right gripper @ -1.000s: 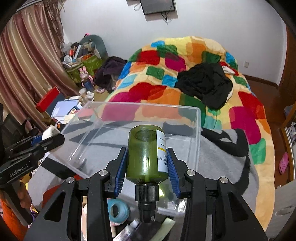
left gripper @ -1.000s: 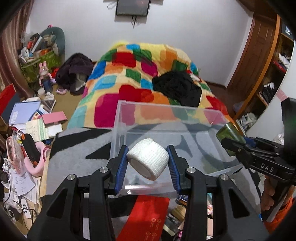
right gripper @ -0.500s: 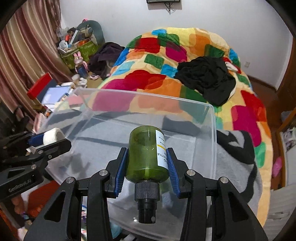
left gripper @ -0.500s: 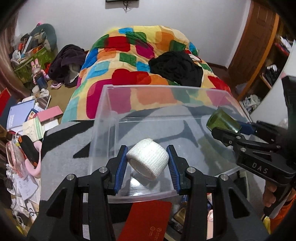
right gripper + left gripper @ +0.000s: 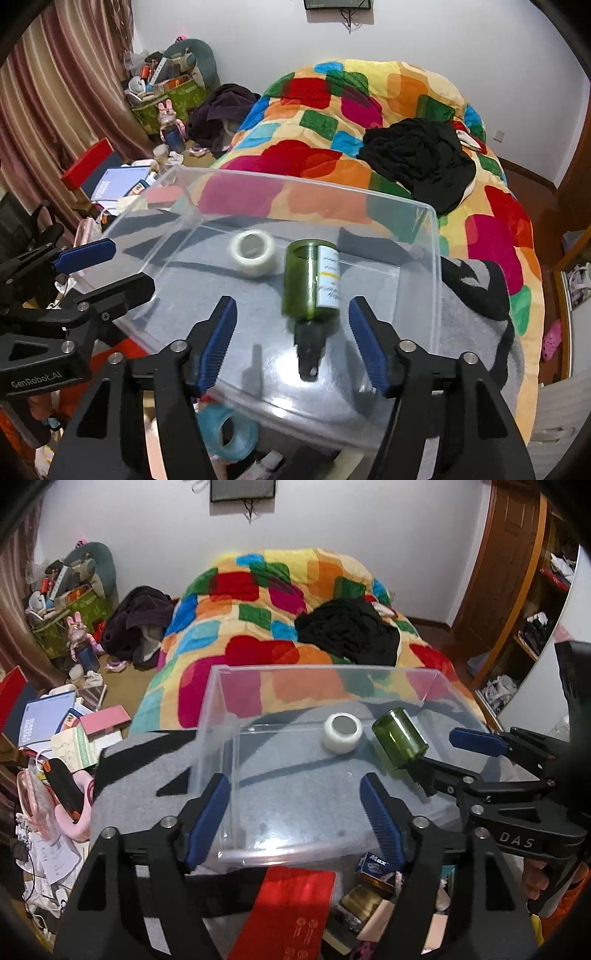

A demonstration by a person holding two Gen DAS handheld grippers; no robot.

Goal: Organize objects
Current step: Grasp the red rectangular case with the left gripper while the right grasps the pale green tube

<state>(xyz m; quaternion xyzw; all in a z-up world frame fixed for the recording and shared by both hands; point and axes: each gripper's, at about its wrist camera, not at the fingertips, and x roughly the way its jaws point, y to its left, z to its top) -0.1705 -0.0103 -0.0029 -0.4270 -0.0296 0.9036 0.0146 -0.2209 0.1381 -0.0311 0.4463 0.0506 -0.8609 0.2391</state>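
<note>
Clear plastic bin (image 5: pixel 221 716) sits in front of me on a grey and black blanket (image 5: pixel 140 771) at the foot of the bed, whose patchwork quilt (image 5: pixel 258 602) fills the view behind. Inside the bin, my green bottle (image 5: pixel 312 280) lies free between the parting jaws of my right hand-held gripper (image 5: pixel 291 343), untouched by either pad. My left hand-held gripper (image 5: pixel 295 818) is also opening, nothing between its jaws. Just beside the bottle, the white tape roll (image 5: pixel 342 733) rests in the bin.
</note>
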